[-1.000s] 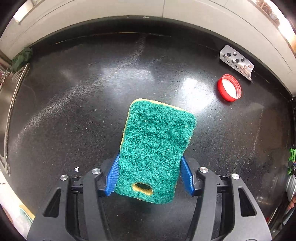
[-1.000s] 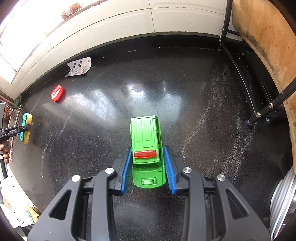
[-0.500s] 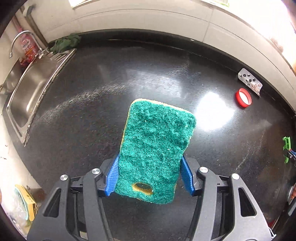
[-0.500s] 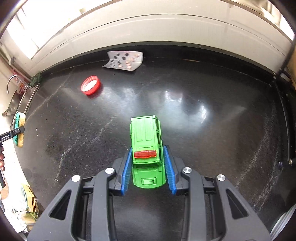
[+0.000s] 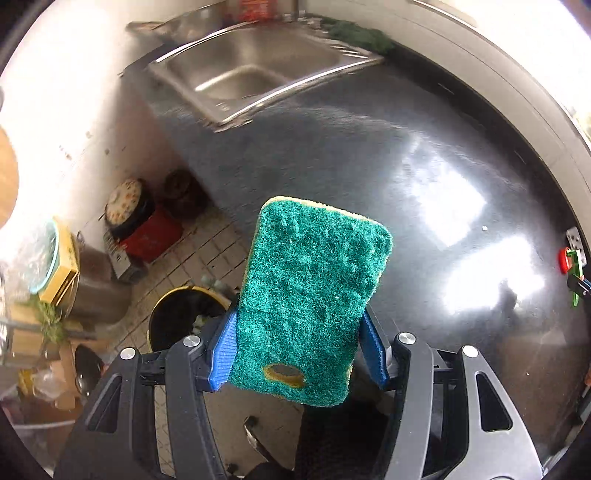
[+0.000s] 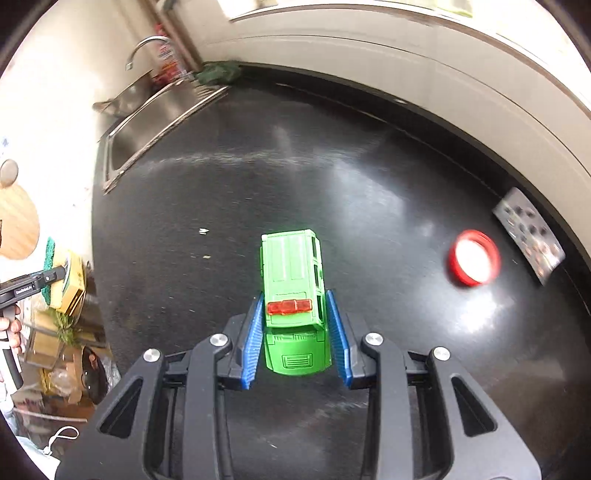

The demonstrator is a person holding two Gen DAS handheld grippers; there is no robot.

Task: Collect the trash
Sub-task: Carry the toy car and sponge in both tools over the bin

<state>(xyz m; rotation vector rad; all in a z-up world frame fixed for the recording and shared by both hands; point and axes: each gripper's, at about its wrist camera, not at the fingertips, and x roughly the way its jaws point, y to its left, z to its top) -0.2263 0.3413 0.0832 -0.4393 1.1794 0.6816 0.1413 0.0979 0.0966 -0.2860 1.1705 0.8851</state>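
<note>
My left gripper (image 5: 297, 354) is shut on a green and yellow scouring sponge (image 5: 310, 295), held in the air past the counter's left edge. A black bin with a yellow rim (image 5: 181, 321) stands on the floor just below and left of it. My right gripper (image 6: 295, 339) is shut on a green toy car (image 6: 293, 291) above the black counter (image 6: 258, 184). A red bottle cap (image 6: 472, 258) and a silver blister pack (image 6: 528, 232) lie on the counter at the right. The left gripper with the sponge also shows at the far left of the right wrist view (image 6: 48, 273).
A steel sink (image 5: 251, 70) is set in the counter's far left end, with a dark green cloth (image 5: 358, 33) behind it. On the tiled floor stand a red box with a round tin (image 5: 140, 225), a metal pot (image 5: 96, 291) and clutter.
Both grippers have swung left. The left gripper has carried the sponge off the counter's edge, so the floor and bin are now in view. The right gripper's view now takes in the sink.
</note>
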